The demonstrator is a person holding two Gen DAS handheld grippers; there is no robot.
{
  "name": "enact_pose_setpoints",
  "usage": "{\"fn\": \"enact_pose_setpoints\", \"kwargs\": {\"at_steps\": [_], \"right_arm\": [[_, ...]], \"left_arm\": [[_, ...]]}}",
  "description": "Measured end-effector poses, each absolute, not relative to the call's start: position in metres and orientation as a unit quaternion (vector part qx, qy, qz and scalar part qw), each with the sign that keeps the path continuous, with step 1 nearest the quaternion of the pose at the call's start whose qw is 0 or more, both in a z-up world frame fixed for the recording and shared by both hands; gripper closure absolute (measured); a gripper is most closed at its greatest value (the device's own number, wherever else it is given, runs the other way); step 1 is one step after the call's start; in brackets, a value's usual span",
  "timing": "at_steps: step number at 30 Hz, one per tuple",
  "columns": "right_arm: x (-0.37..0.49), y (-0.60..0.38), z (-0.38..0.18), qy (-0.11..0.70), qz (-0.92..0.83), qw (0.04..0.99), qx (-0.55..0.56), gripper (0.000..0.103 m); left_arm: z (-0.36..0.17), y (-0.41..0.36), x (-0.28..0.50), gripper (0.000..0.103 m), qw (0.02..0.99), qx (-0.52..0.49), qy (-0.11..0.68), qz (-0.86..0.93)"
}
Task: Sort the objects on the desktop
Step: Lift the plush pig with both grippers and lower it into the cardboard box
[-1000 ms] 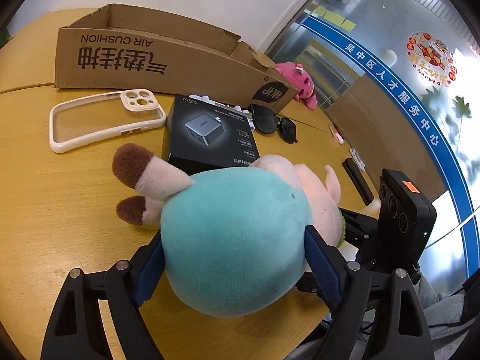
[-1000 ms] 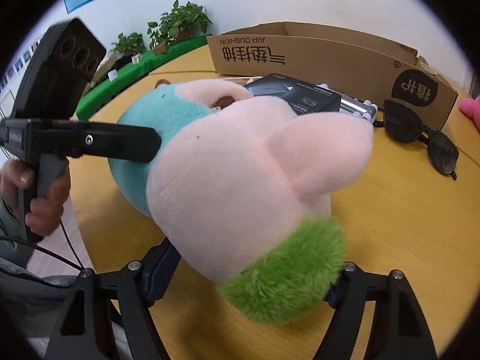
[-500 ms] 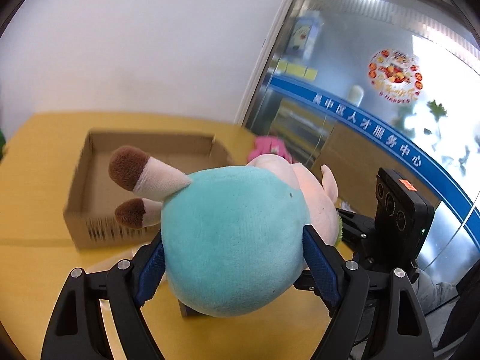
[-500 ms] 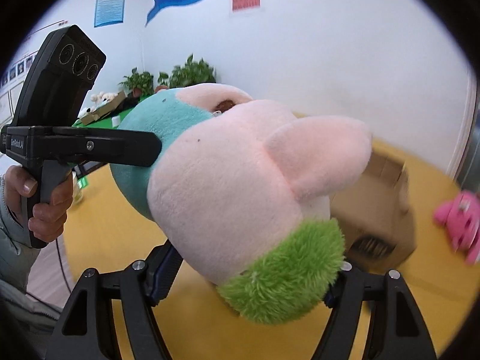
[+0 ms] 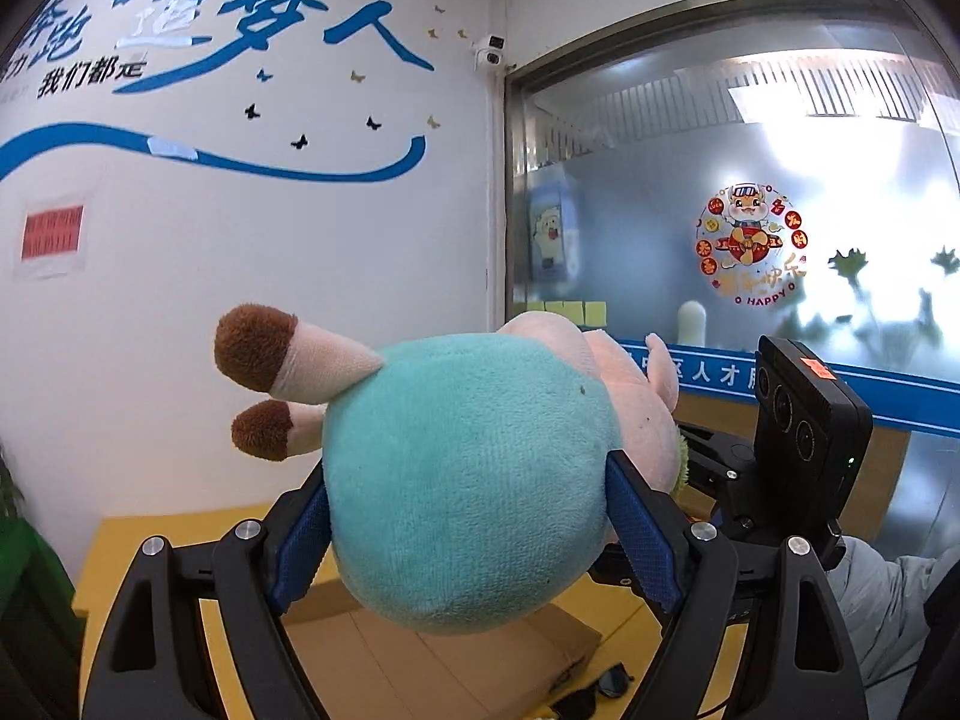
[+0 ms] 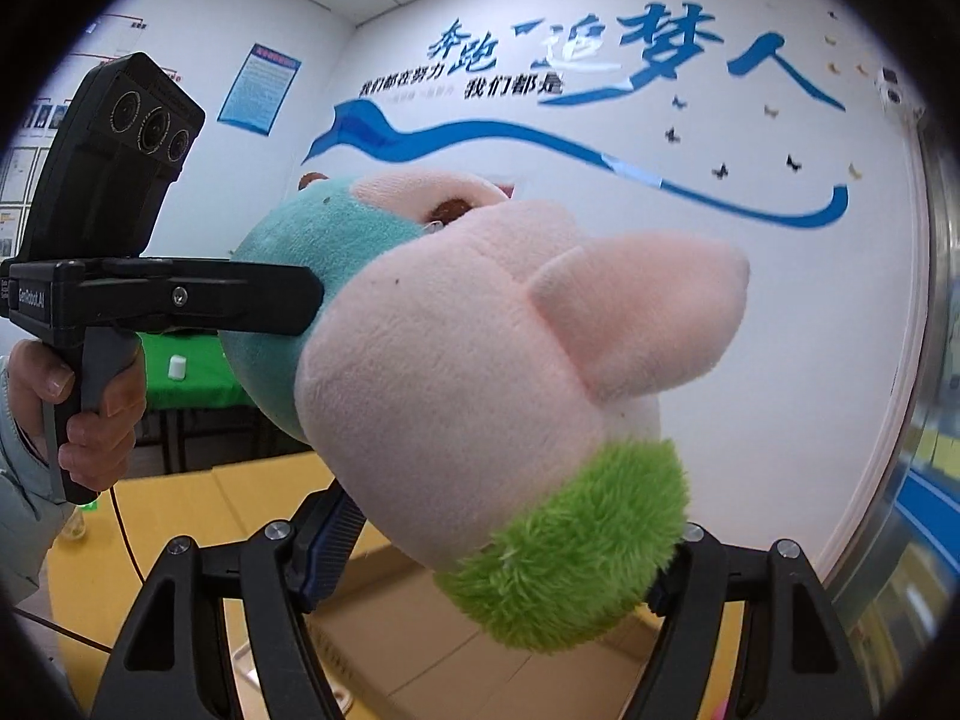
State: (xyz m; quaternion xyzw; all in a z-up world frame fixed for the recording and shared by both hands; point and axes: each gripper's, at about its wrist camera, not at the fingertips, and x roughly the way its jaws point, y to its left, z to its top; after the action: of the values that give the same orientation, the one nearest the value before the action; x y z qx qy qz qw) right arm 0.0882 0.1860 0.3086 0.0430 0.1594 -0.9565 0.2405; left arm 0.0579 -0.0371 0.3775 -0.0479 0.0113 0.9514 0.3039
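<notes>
A plush pig [image 5: 468,480] with a teal body, pink head, brown feet and a green tuft is held in the air by both grippers. My left gripper [image 5: 474,534] is shut on its teal body. My right gripper [image 6: 498,552] is shut on its pink head [image 6: 456,372] and green tuft. The open cardboard box [image 5: 420,660] lies below the plush on the yellow table [image 5: 120,540]; it also shows in the right wrist view [image 6: 420,630]. The other gripper's body is visible in each view.
Black sunglasses [image 5: 594,690] lie on the table beside the box's right corner. A white wall with blue lettering and a frosted glass partition stand behind. A green-covered table [image 6: 180,372] stands at the far left.
Both grippers have lifted the plush pig well off the table and tilted upward. The box now sits below the plush; the phone case and black carton have dropped out of sight.
</notes>
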Motion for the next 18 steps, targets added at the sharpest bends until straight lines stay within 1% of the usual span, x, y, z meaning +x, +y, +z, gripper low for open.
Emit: {"fn": "enact_pose_setpoints", "kwargs": {"at_steps": [5,8,12,18], "right_arm": [[0.06,0.188,0.343,0.157,-0.958,0.239,0.014,0.029],[0.032,0.184,0.349,0.158,-0.958,0.238,0.009,0.029],[0.006,0.18,0.343,0.156,-0.957,0.242,0.016,0.029],[-0.049,0.17,0.319,0.146,-0.955,0.255,0.05,0.029]], "left_arm": [[0.415,-0.039,0.04,0.016,0.294,-0.014,0.033,0.955],[0.424,-0.044,0.023,0.016,0.289,-0.008,0.033,0.957],[0.42,-0.049,-0.008,0.016,0.285,-0.014,0.026,0.958],[0.395,-0.061,-0.076,0.016,0.268,-0.052,0.008,0.962]]}}
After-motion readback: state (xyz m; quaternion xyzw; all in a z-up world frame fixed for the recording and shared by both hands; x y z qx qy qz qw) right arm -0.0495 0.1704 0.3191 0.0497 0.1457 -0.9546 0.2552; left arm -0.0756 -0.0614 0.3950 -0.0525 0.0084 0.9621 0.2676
